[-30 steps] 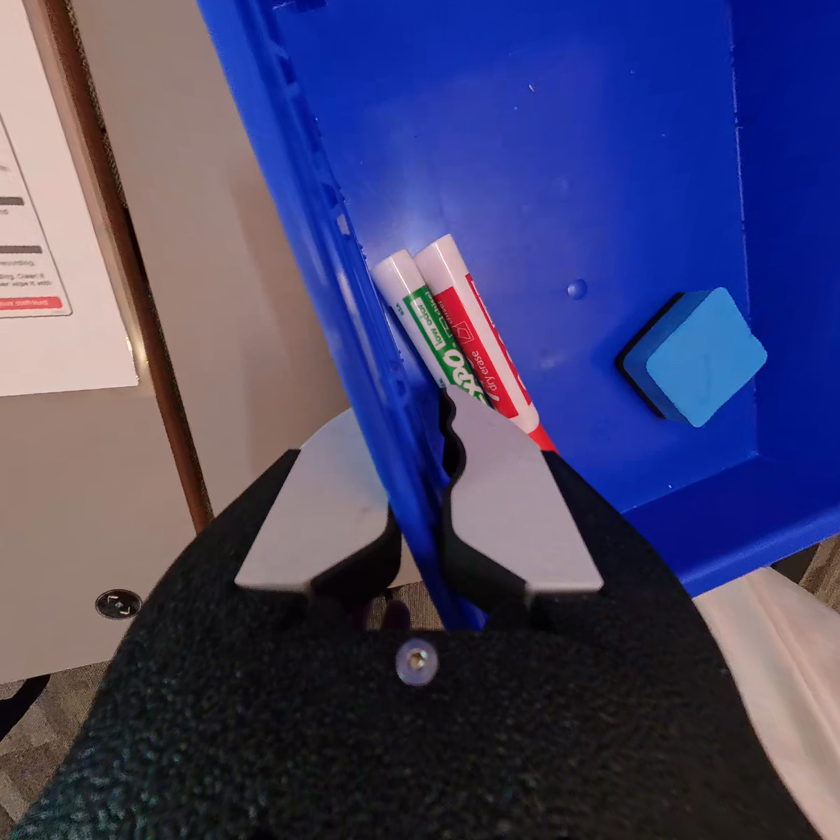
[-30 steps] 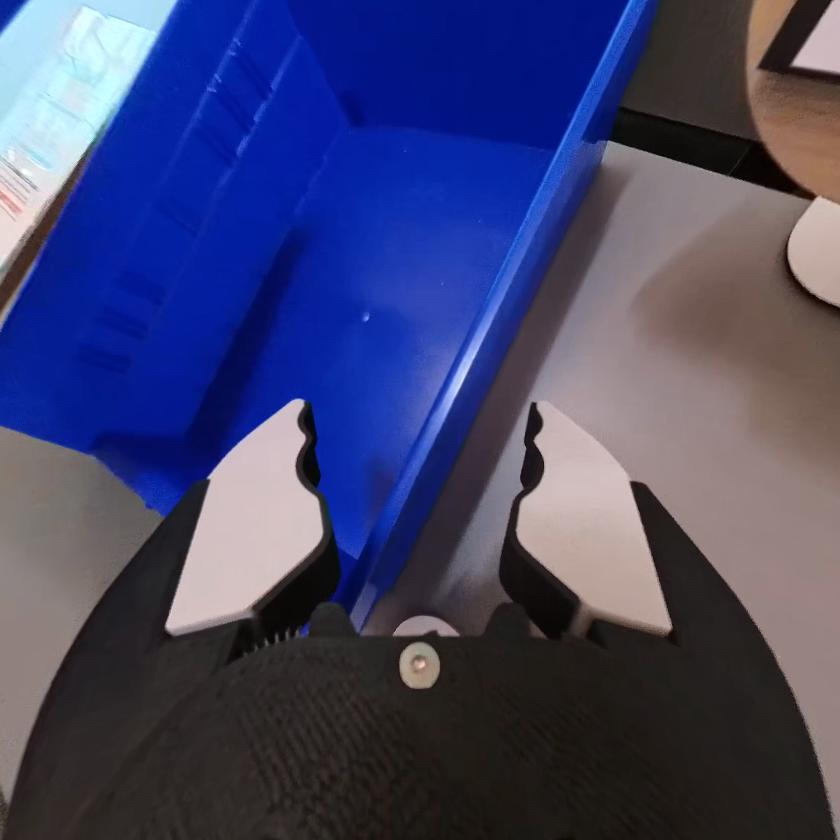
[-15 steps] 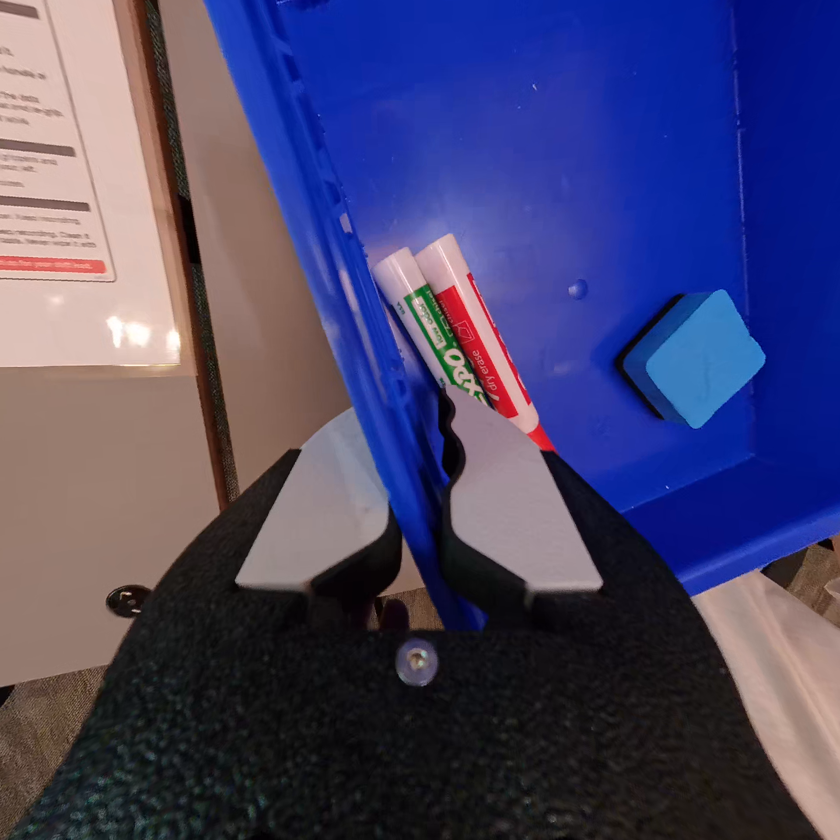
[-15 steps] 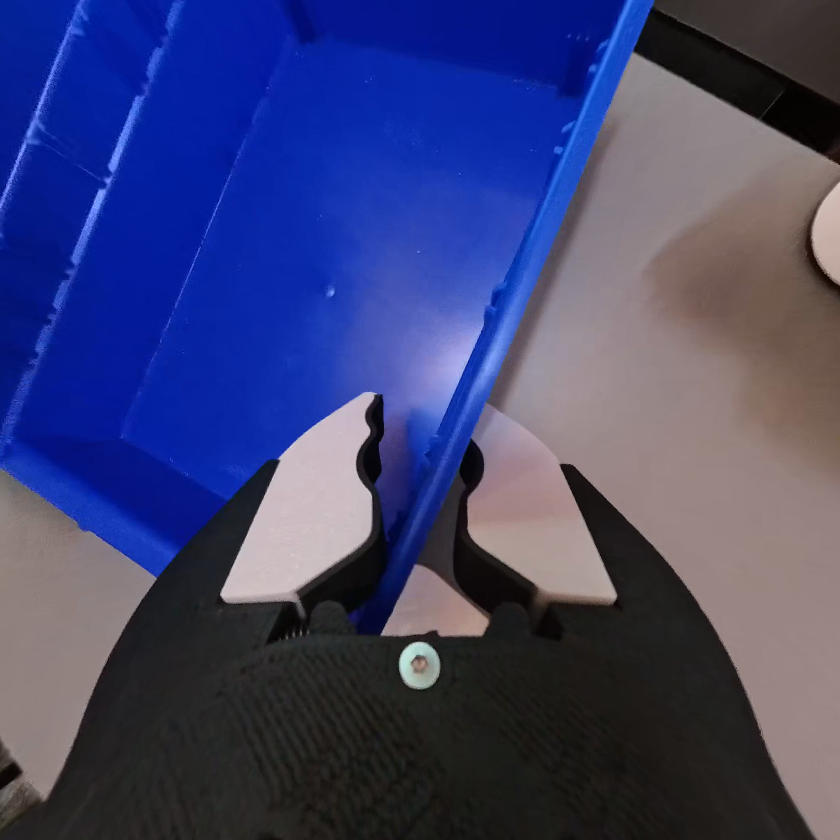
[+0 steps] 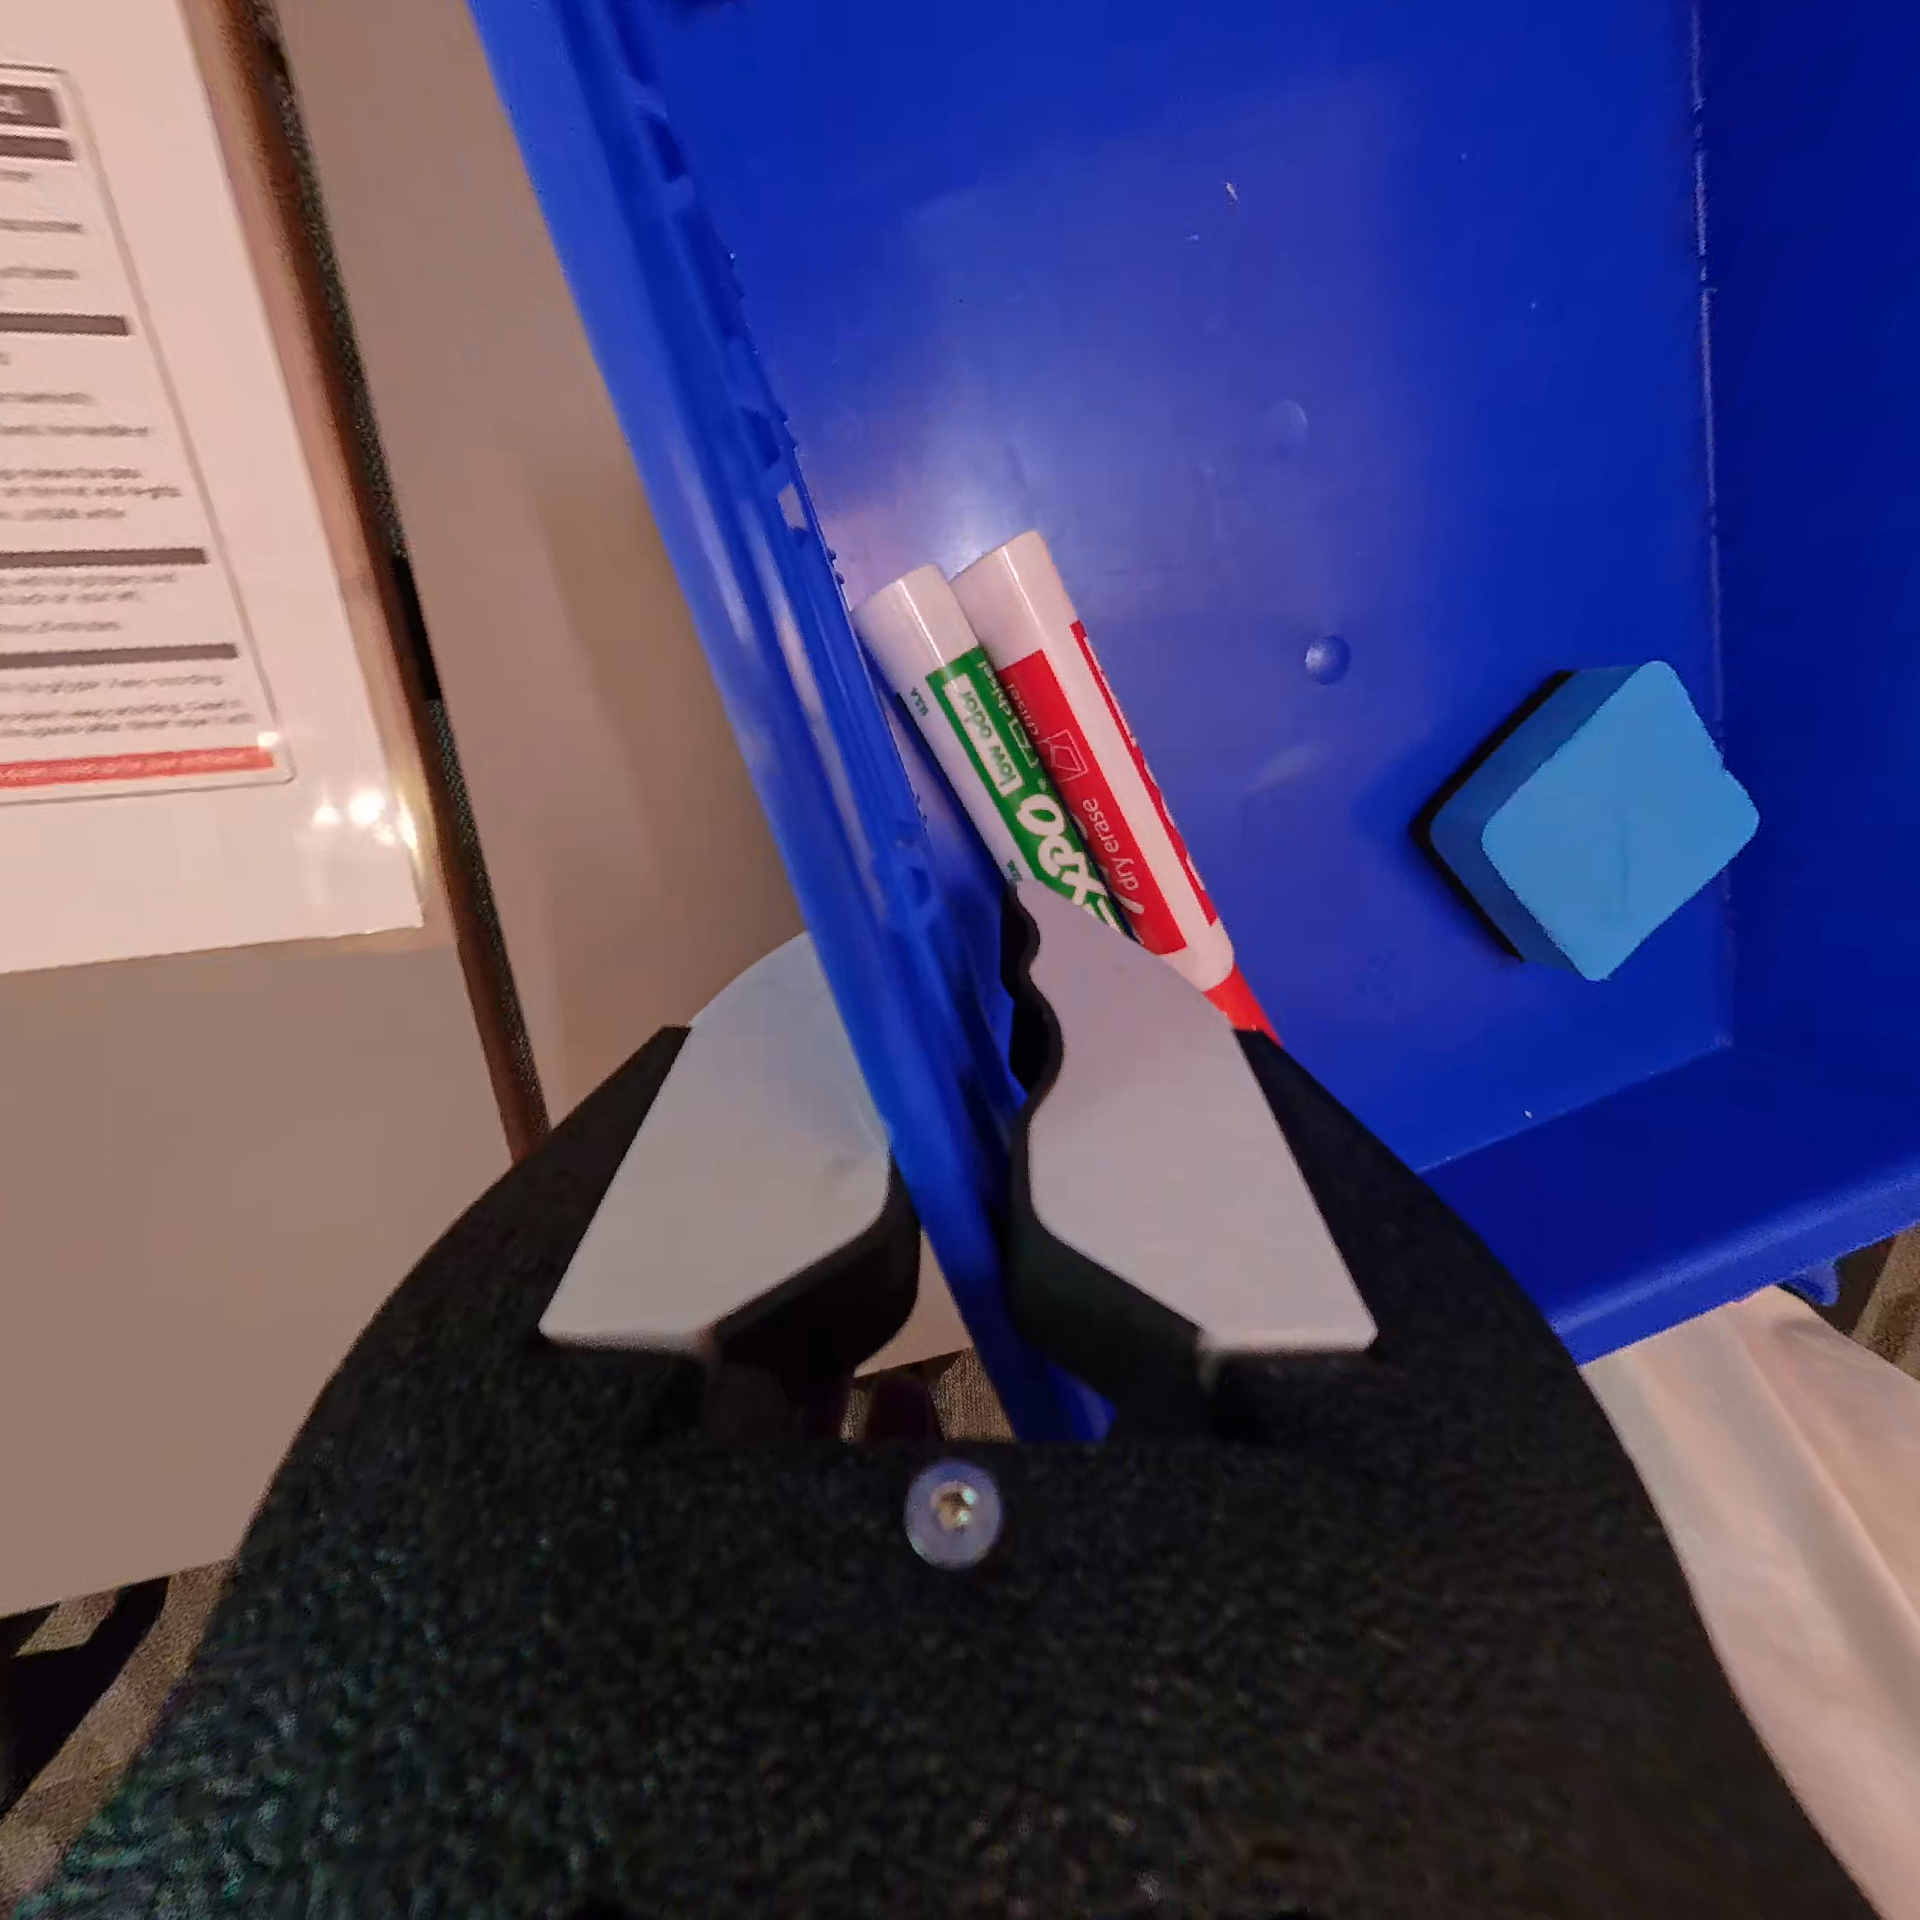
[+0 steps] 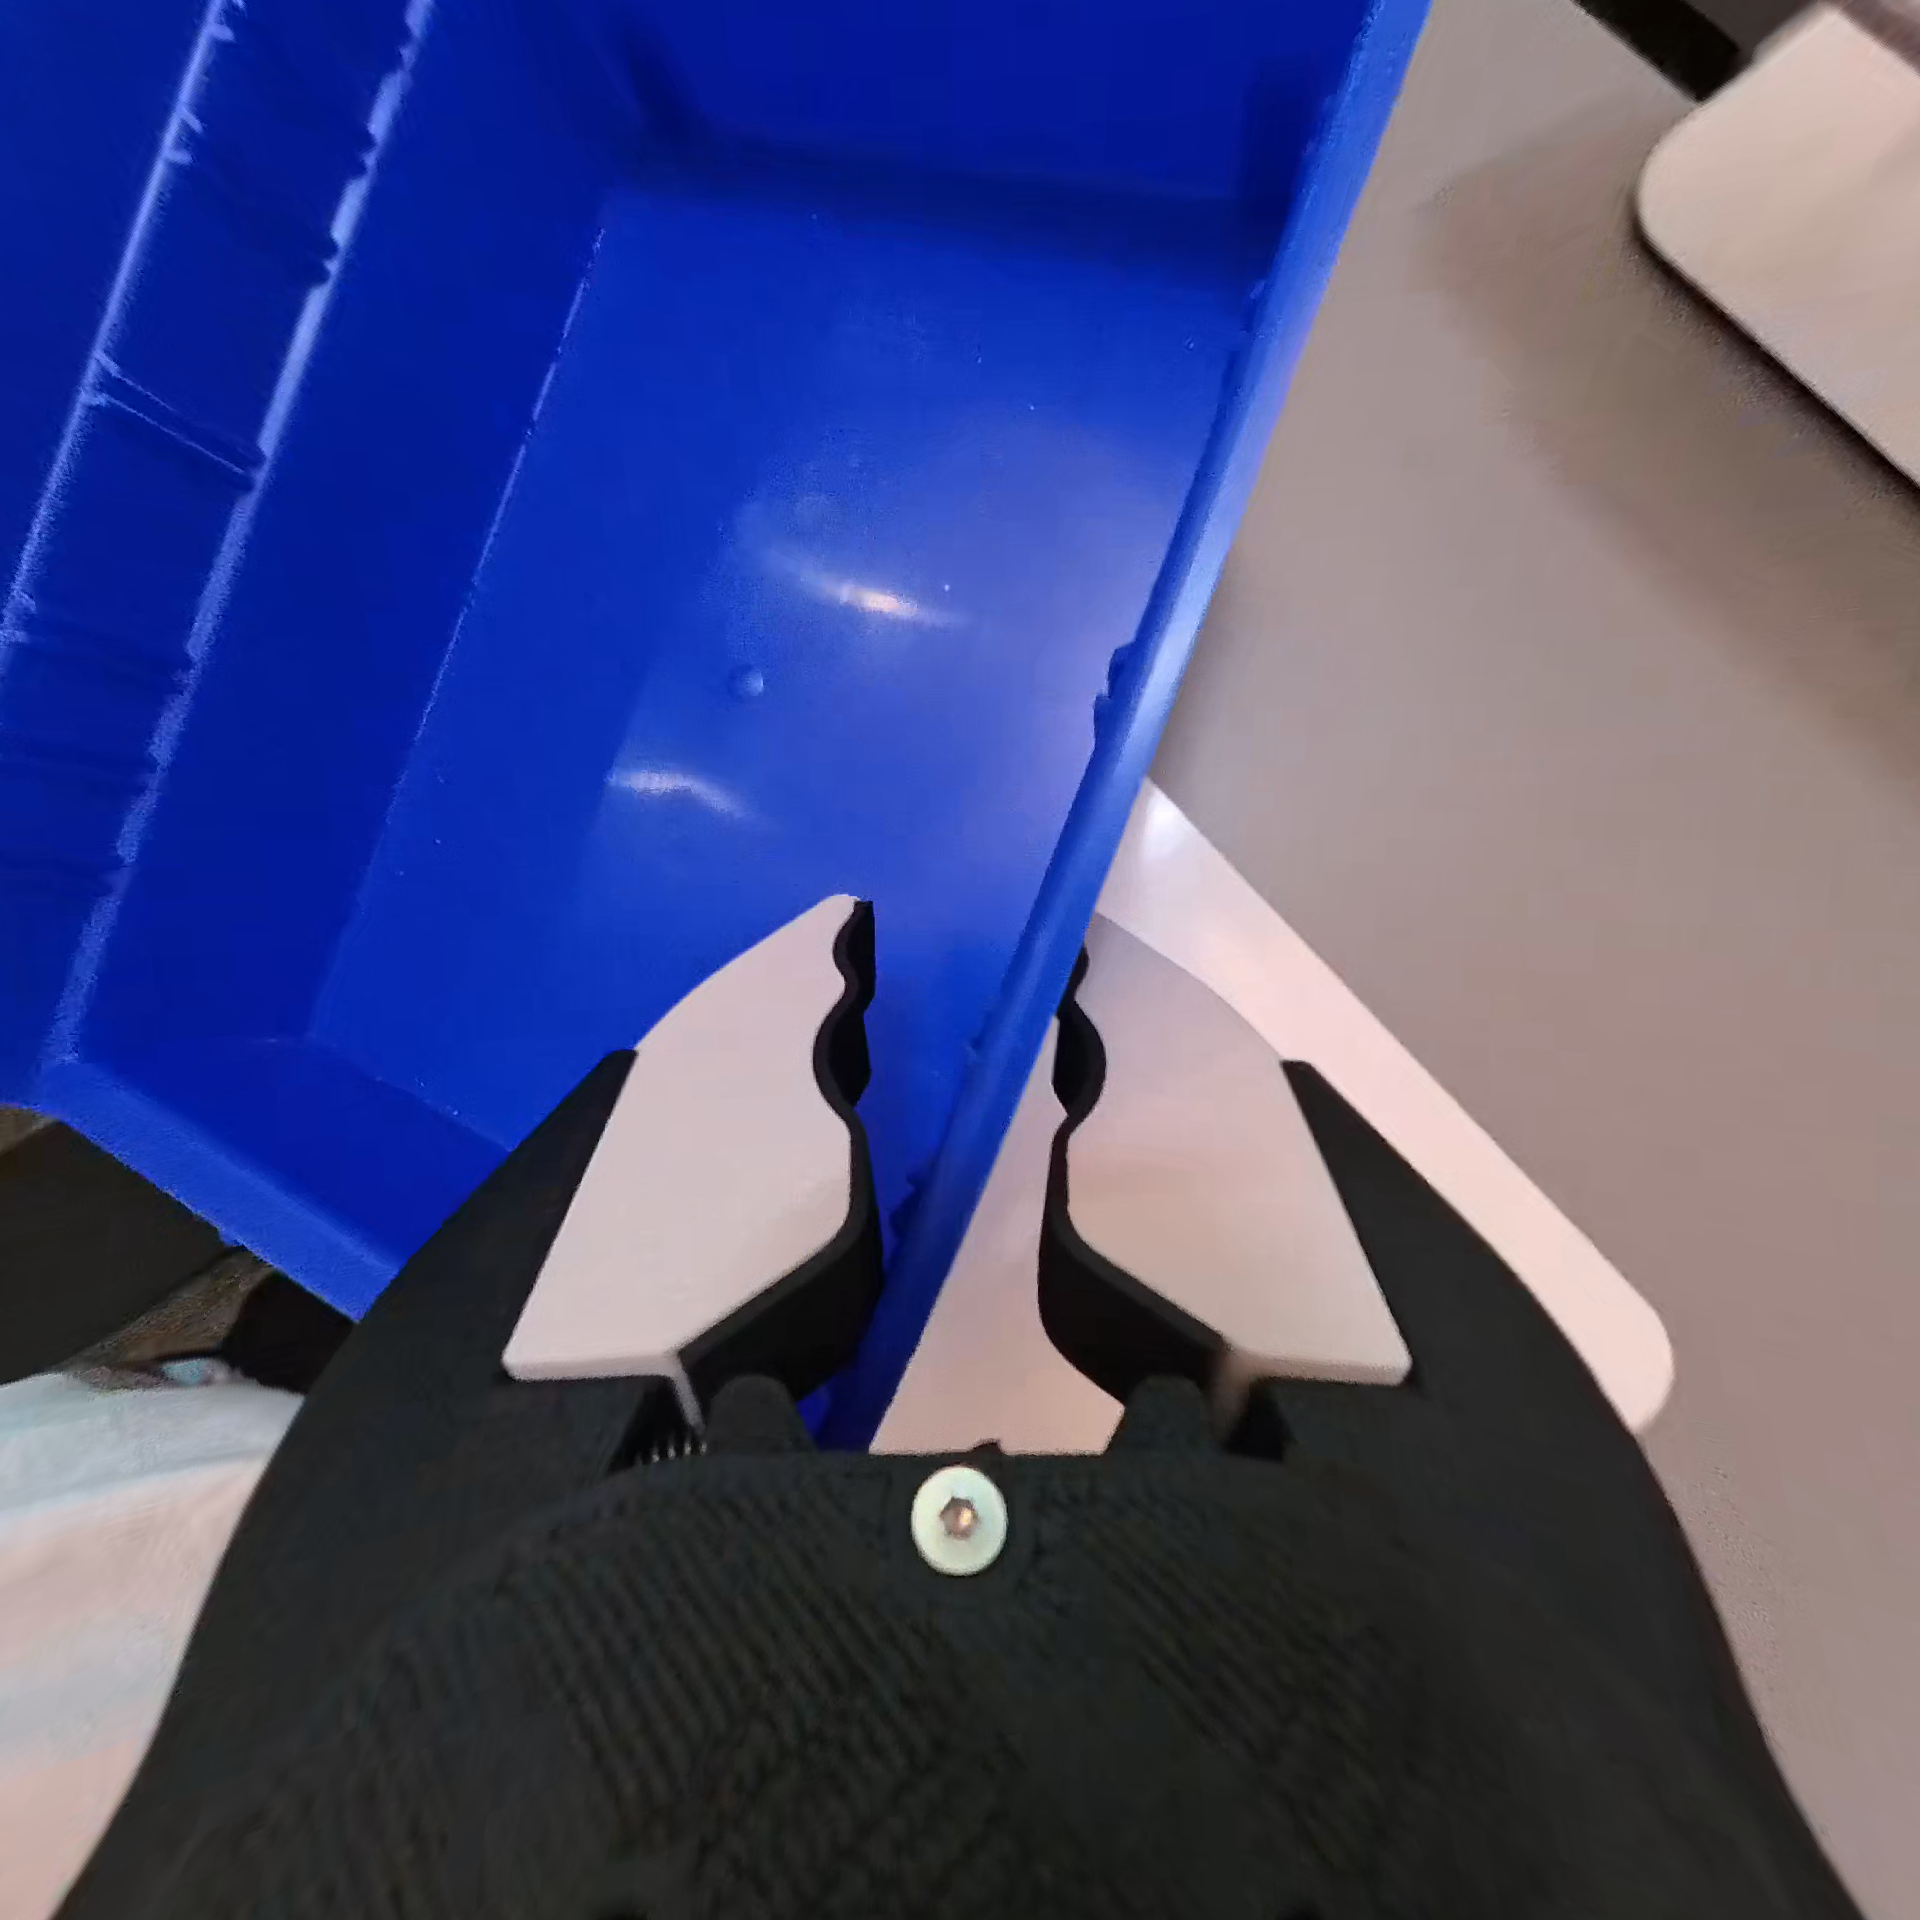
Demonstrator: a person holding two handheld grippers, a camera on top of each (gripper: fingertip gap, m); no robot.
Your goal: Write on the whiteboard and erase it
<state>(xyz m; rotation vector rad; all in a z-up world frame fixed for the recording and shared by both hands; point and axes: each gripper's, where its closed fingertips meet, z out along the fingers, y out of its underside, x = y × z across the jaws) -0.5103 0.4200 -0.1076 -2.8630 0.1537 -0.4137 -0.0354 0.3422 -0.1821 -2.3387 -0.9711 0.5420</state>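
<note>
The left tongs [image 5: 961, 1049] are clamped on one long side wall of a deep blue rectangular plastic bin [image 5: 1299, 312], one finger outside the wall and the other inside it. Inside the bin, a green-labelled white dry-erase marker [image 5: 961, 727] and a red-labelled white dry-erase marker [image 5: 1091, 748] lie side by side, touching each other and tucked against that gripped wall, their lower ends hidden behind the inner finger. A small block eraser with a light blue foam top and a black underside [image 5: 1595, 821] sits on the bin floor near the opposite wall, well apart from the markers. Left of the bin, a white printed sheet [image 5: 135, 520] lies on a pale surface. In the right wrist view, the right tongs [image 6: 971, 977] straddle the other long wall of the bin [image 6: 727, 520], closed in on it, though a narrow gap shows beside the inner finger. Beyond that wall lies the grey worktop [image 6: 1558, 727], with a white rounded-corner board [image 6: 1455, 1195] under the outer finger.
</note>
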